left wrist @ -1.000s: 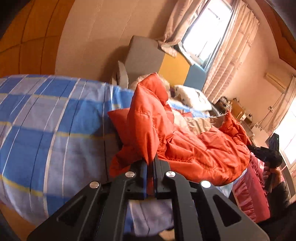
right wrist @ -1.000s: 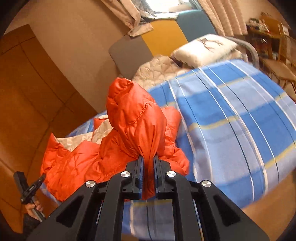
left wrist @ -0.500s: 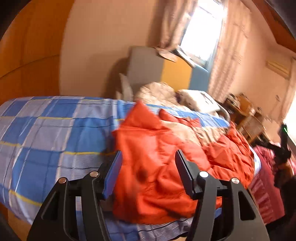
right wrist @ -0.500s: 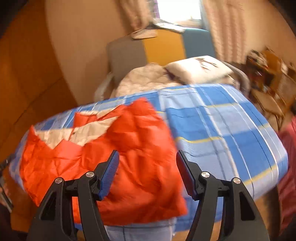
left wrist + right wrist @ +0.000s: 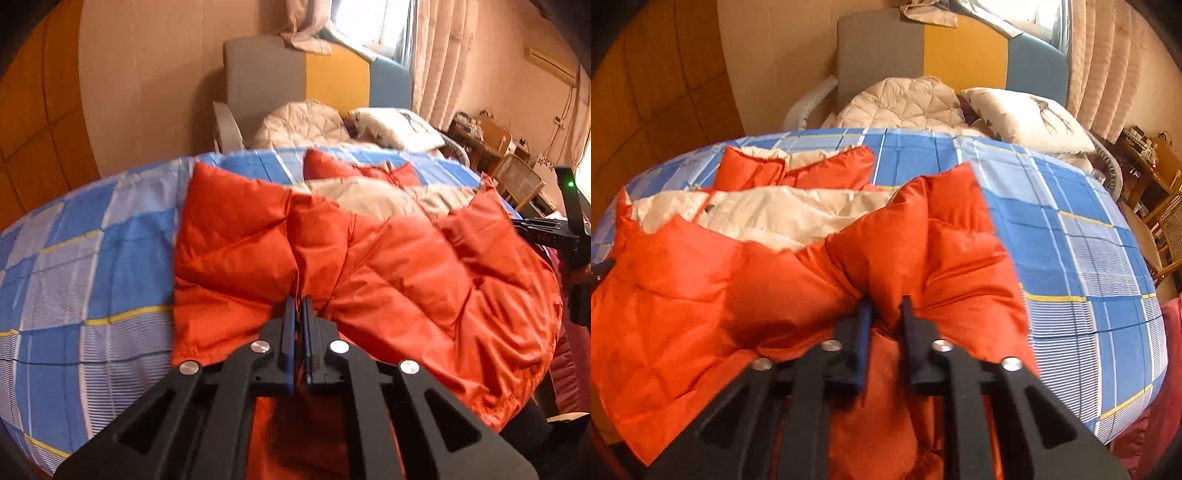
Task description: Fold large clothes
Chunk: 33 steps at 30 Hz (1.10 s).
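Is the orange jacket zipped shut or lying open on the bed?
Open: the orange jacket lies spread on the bed, its cream lining exposed.

Jacket (image 5: 388,266): no longer hanging bunched, now lying spread across the bed.
Left gripper (image 5: 299,301): having let go, is pinching the near hem again.
Right gripper (image 5: 885,302): likewise reclosing on a fold.

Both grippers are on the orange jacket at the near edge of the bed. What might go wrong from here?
1. Both grips are thin pinches: the left gripper and right gripper each hold a small bunch of the slippery orange jacket, so it may slip out.
2. The jacket overhangs the blue checked bedsheet edge; released, it could slide to the floor.
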### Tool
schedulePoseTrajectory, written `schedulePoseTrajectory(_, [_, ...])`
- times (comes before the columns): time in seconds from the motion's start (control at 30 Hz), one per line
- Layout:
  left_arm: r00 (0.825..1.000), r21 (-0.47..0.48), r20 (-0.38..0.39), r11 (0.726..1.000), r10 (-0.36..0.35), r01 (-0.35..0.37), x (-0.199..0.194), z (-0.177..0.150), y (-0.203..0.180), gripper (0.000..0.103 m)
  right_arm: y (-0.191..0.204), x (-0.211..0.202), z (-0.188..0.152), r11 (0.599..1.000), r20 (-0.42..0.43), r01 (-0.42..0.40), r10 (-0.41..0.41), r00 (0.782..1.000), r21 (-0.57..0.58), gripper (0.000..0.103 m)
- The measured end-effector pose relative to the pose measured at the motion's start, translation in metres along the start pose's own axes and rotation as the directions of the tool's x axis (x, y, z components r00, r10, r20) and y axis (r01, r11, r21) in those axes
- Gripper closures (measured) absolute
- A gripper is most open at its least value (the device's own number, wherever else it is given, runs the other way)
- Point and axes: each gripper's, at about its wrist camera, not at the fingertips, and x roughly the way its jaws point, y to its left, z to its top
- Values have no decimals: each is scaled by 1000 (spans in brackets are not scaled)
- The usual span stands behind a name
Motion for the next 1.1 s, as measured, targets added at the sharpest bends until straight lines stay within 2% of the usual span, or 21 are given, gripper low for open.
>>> schedulePoseTrajectory(0.13, [992,-67,127,998,-4,13,-32,8,9,101,-7,-26,6,1000,73,2,-4,997,30,97])
schedulePoseTrajectory(0.23, [982,-87,190,996,6,10,-44,21,13,101,-15,-46,17,998,144,-10,1,990,63,97])
schedulePoseTrajectory(0.37, [977,-99,213,995,30,-9,-35,42,13,101,-20,-51,36,995,205,-2,-18,979,97,97])
schedulePoseTrajectory(0.57, [981,-113,182,992,69,-49,0,69,17,101,-23,-21,58,987,207,29,-62,976,160,99])
schedulePoseTrajectory(0.7, [987,-122,128,989,92,-77,32,78,24,101,-24,2,68,983,190,55,-88,978,173,99])
schedulePoseTrajectory(0.87, [992,-133,33,984,121,-116,77,75,31,101,-23,43,72,979,132,95,-120,984,181,99])
schedulePoseTrajectory(1.1, [990,-163,-14,977,138,-138,109,61,32,100,-17,99,72,975,37,150,-158,987,166,99])
